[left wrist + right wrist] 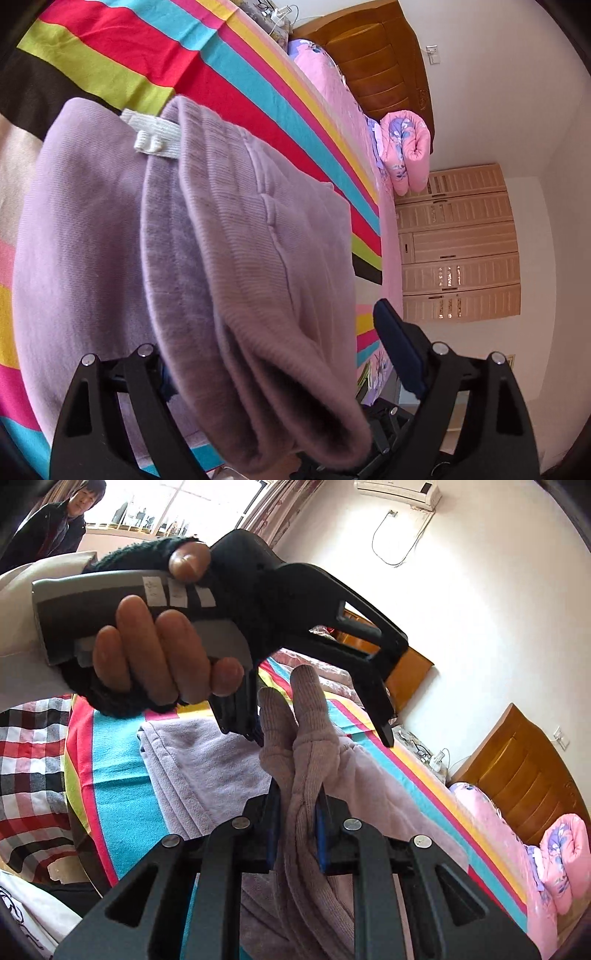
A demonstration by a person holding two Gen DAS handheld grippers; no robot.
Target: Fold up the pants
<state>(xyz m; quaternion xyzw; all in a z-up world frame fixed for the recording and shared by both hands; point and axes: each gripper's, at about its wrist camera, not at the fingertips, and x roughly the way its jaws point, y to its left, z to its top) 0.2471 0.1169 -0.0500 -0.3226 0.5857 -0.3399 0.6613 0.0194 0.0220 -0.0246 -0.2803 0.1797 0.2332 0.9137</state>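
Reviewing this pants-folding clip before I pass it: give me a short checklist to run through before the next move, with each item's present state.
1. Right gripper clamped on the pants: ok, pads press the bunched fabric.
2. Left gripper released: ok, jaws stand wide, fabric loose between them.
3. Pants supported on the striped sheet: ok, the lower layer lies flat.
4. White elastic tab tucked in: not ok, it sticks out.
5. Fold edges aligned: cannot tell, too close to the cameras.

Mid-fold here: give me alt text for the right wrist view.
The right hand-held gripper is shut on a bunched fold of the purple pants above a striped bedspread. Beyond it, a hand holds the left hand-held gripper, jaws open.
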